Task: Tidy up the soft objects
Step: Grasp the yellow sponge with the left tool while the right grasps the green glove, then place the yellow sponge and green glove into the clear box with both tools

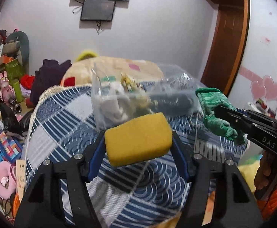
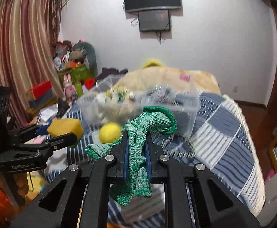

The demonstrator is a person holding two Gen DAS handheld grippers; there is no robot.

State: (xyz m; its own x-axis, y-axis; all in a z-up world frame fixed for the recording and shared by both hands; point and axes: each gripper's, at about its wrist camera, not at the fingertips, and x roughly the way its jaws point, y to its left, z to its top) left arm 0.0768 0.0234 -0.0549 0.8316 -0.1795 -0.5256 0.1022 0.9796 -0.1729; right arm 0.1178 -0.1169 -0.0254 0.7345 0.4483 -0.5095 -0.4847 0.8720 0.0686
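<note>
My left gripper (image 1: pixel 138 142) is shut on a yellow sponge (image 1: pixel 138 138) and holds it above the blue patterned bed cover (image 1: pixel 66 125). It also shows at the left of the right wrist view (image 2: pixel 66 133) with the sponge (image 2: pixel 65 127). My right gripper (image 2: pixel 136 138) is shut on a green knitted glove (image 2: pixel 138 152), which hangs from the jaws; in the left wrist view the glove (image 1: pixel 214 112) shows at the right. A clear plastic bin (image 1: pixel 138 95) with several soft items stands on the bed just beyond both grippers. A yellow ball (image 2: pixel 109 132) lies in front of the bin (image 2: pixel 184 106).
A beige blanket (image 1: pixel 115 66) is heaped behind the bin. Clutter, boxes and plush toys (image 1: pixel 7 89) crowd the floor at the left. A wooden wardrobe (image 1: pixel 227 38) stands at the right. Screens (image 1: pixel 98 9) hang on the far wall.
</note>
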